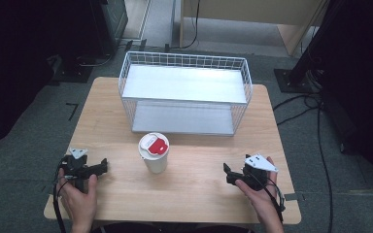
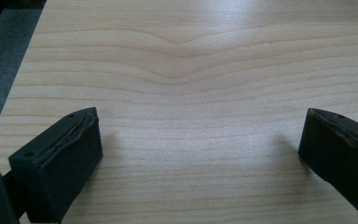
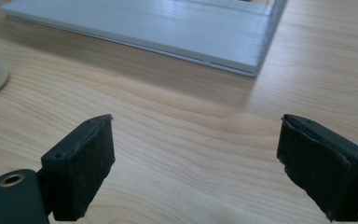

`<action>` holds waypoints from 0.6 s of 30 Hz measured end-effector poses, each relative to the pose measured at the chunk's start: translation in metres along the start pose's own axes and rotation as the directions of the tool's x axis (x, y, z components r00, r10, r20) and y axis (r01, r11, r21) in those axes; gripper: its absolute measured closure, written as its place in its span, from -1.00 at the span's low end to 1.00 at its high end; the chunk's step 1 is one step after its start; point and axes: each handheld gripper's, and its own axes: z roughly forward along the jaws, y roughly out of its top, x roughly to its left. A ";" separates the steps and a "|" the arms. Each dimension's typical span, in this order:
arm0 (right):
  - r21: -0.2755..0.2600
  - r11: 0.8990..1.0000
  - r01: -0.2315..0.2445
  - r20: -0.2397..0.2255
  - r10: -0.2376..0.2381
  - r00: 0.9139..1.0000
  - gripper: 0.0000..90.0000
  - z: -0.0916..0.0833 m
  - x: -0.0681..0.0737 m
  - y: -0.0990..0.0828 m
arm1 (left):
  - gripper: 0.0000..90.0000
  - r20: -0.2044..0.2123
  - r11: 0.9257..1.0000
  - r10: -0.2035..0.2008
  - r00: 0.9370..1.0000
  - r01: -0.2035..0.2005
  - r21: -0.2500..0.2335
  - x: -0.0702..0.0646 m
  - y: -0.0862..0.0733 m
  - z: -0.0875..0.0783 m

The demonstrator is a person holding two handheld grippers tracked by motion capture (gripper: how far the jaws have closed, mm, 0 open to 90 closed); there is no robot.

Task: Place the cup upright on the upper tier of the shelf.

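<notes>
1. The white paper cup with a red-and-white lid (image 1: pixel 154 153) stands mid-desk, toward the front edge; a one-sided nudge could tip it.
2. The left gripper (image 1: pixel 102 167) and right gripper (image 1: pixel 227 174), both wide and empty, could clip the white wire basket shelf (image 1: pixel 184 73) when lifting.

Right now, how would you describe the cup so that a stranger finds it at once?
On the wooden table, look just in front of the white wire shelf rack. The paper cup stands upright there, between the two grippers, the only thing with a white lid bearing a red label.
</notes>
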 end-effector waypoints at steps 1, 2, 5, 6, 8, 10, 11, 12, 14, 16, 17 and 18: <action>-0.004 1.000 0.004 -0.008 -0.004 1.000 -0.76 0.001 0.003 0.001 | -1.00 0.000 1.000 0.000 1.000 0.000 0.000 0.000 0.000 0.000; -0.006 1.000 0.006 -0.012 -0.006 1.000 -0.77 0.002 0.005 0.002 | -1.00 0.000 1.000 0.000 1.000 0.000 0.000 0.000 0.000 0.000; -0.014 1.000 0.010 -0.040 -0.010 0.999 -0.80 0.006 0.017 0.007 | -1.00 0.000 1.000 0.001 1.000 -0.001 0.000 0.000 0.000 0.000; -0.014 1.000 0.010 -0.040 -0.010 0.999 -0.80 0.006 0.017 0.007 | -1.00 0.000 1.000 0.000 1.000 0.000 0.000 0.000 0.000 0.000; -0.020 1.000 0.013 -0.055 -0.014 0.998 -0.80 0.008 0.023 0.010 | -1.00 0.000 1.000 0.000 1.000 0.000 0.000 0.000 0.000 0.000; -0.027 0.999 0.022 -0.072 -0.024 0.997 -0.80 0.011 0.031 0.013 | -1.00 0.000 1.000 0.001 1.000 -0.001 0.000 0.000 0.000 0.000; -0.029 0.999 0.024 -0.074 -0.026 0.997 -0.80 0.012 0.033 0.014 | -1.00 0.000 1.000 0.001 1.000 -0.001 0.000 0.000 0.000 0.000; -0.029 0.999 0.024 -0.074 -0.026 0.997 -0.80 0.012 0.033 0.014 | -1.00 0.000 1.000 0.000 1.000 0.000 0.000 0.000 0.000 0.000; -0.037 0.999 0.028 -0.094 -0.032 0.995 -0.80 0.016 0.042 0.018 | -1.00 0.000 1.000 0.000 1.000 0.000 0.000 0.000 0.000 0.000; -0.041 0.999 0.033 -0.104 -0.038 0.994 -0.80 0.017 0.047 0.019 | -1.00 0.000 1.000 0.000 1.000 0.000 0.000 0.000 0.000 0.000; -0.044 0.998 0.036 -0.110 -0.040 0.993 -0.80 0.018 0.049 0.020 | -1.00 0.000 1.000 0.001 1.000 -0.001 0.000 0.000 0.000 0.000; -0.044 0.998 0.036 -0.110 -0.040 0.993 -0.80 0.018 0.049 0.020 | -1.00 0.000 1.000 0.001 1.000 -0.001 0.000 0.000 0.000 0.000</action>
